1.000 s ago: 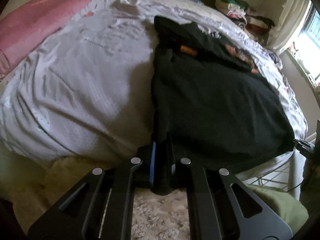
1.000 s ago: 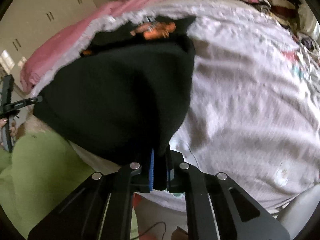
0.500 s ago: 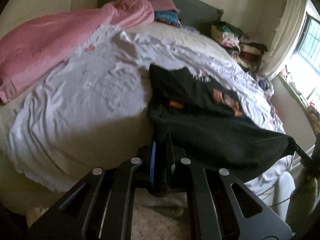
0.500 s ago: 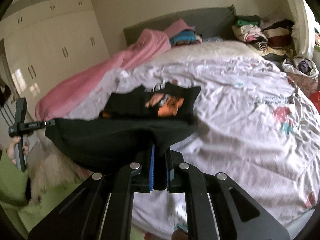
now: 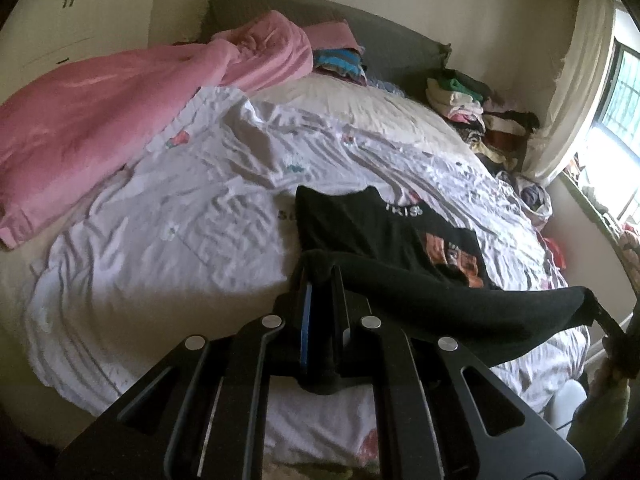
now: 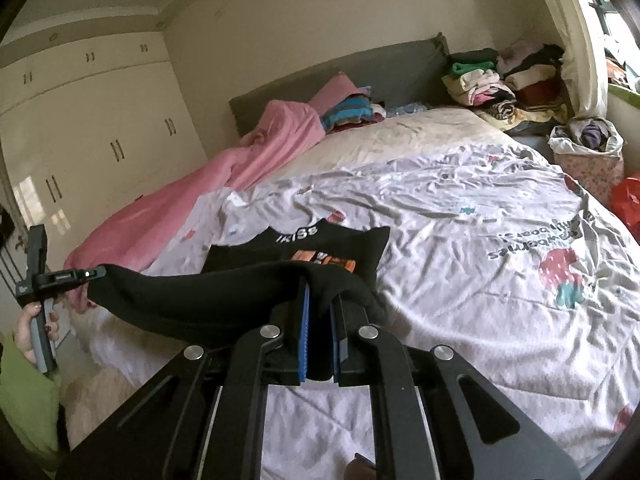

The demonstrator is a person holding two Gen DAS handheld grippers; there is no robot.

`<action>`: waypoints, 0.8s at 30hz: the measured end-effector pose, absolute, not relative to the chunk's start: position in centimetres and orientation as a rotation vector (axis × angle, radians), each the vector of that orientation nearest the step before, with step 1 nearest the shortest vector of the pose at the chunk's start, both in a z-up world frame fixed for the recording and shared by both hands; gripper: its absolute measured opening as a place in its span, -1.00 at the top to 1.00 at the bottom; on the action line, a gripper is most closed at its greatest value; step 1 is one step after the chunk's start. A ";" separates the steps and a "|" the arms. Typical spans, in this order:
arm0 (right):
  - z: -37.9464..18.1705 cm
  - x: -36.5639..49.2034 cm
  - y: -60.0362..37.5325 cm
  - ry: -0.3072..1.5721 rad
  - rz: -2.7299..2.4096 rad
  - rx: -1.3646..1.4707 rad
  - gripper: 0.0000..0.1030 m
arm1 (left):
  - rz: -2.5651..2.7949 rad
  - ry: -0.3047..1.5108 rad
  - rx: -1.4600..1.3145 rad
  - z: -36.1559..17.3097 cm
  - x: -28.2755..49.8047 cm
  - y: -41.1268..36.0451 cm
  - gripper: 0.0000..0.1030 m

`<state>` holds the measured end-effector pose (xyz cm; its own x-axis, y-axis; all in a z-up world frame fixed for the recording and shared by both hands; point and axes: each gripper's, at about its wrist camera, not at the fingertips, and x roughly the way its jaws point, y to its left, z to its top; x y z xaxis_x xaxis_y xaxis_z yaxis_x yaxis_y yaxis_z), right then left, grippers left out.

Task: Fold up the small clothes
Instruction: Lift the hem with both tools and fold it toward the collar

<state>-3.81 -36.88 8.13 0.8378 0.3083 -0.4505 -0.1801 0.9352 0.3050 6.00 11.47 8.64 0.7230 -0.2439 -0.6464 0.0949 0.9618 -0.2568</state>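
Now both claws [image 5: 320, 280] [image 6: 320, 292] pinch black shirt [image 5: 400, 236] hem above bedsheet [image 6: 460, 220].

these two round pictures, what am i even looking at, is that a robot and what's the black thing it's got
No robot here: a person holds a hand-held gripping tool in each hand, and each tool carries a wide-angle camera looking along its two fingers. That is why the pictures are round and bulging.

One picture comes from the left tool, the other from the right tool. Each also shows the other tool off to the side.

Below is a bed with a rumpled white sheet, a pink blanket and piles of clothes near the headboard.

Both tools are shut on a black shirt, one at each end of its near edge. That edge is raised; the printed far part lies on the sheet.
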 end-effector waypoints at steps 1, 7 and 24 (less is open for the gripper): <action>8.2 -3.6 -36.9 0.514 0.258 0.257 0.86 | -0.188 0.739 -0.213 8.7 6.3 11.5 0.95; 8.7 -2.2 -37.0 0.495 0.235 0.257 0.86 | -0.186 0.723 -0.216 9.2 7.9 11.4 0.95; 9.2 2.1 -37.0 0.476 0.167 0.240 0.85 | -0.173 0.703 -0.203 9.2 12.1 11.1 0.95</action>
